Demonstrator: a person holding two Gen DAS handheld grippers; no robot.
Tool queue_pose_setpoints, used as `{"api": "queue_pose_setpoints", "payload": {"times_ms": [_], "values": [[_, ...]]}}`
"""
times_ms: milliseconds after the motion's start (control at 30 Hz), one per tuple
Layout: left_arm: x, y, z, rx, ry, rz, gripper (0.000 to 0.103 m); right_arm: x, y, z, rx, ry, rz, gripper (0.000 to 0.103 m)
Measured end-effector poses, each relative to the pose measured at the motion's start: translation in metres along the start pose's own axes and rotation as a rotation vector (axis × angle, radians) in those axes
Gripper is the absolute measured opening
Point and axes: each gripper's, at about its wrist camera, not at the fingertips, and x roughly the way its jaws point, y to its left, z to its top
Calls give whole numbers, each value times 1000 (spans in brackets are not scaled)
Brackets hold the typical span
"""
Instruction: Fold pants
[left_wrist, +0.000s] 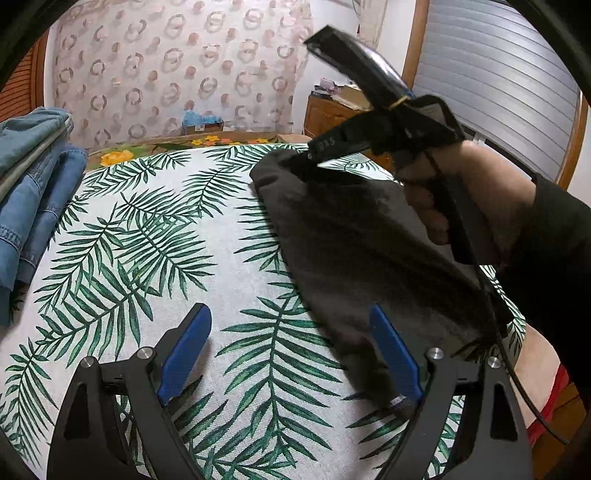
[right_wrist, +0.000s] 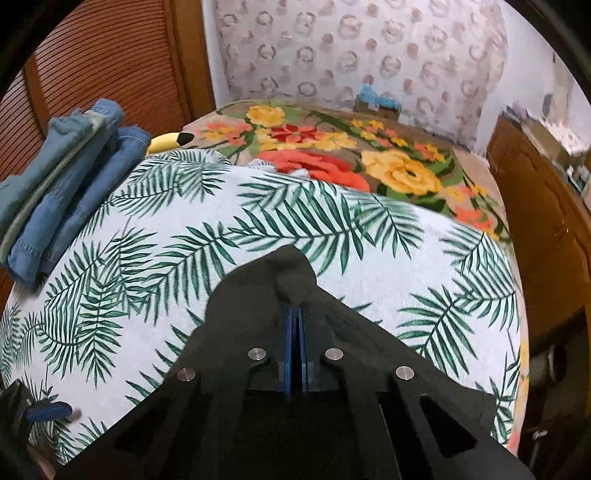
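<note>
Palm-leaf cloth (left_wrist: 155, 229) covers the bed where the work goes on, with a flowered blanket (right_wrist: 369, 162) beyond it toward the top of the right wrist view and a stack of folded jeans (left_wrist: 33, 192) at the left edge.

Dark grey pants (left_wrist: 354, 240) hang on the right side of the left wrist view. Their upper end is pinched in the right gripper (right_wrist: 294, 314), whose blue pads are clamped flat together on the cloth. A peak of dark fabric bunches just past the tips in the centre of the right wrist view. The lower end trails down toward the bottom of the left wrist view, against the right-hand blue finger (left_wrist: 395, 354) of the left gripper (left_wrist: 291, 354). That gripper is spread wide and grips nothing.

My worry is the hold. It looks like a bite on a bunched corner, so I cannot tell how many layers are caught. If only one is, the rest could sag out and spoil the fold. The trailing end could also snag on that open finger and drag the garment crooked. If the free gripper closes on the wrong spot, the halves would not line up. A hard pull might also ruck the palm-leaf cloth.
</note>
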Motion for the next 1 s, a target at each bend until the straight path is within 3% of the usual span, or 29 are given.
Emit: {"api": "queue_pose_setpoints", "payload": {"times_ms": [233, 333, 400, 533, 700, 1000], "values": [[1, -1, 1, 3, 3, 5, 88, -34, 14, 3, -44, -148, 39, 3], [2, -2, 1, 6, 16, 5, 88, -38, 16, 3, -44, -166, -8, 3], [5, -3, 2, 11, 26, 2, 88, -35, 10, 1, -7, -153, -30, 6], [6, 0, 3, 10, 28, 7, 88, -37, -8, -4, 36, -146, -52, 26], [11, 1, 4, -3, 62, 10, 88, -53, -34, -22, 54, -146, -81, 30], [18, -1, 3, 8, 89, 31, 88, -36, -75, -66, 119, 3, -164, 30]]}}
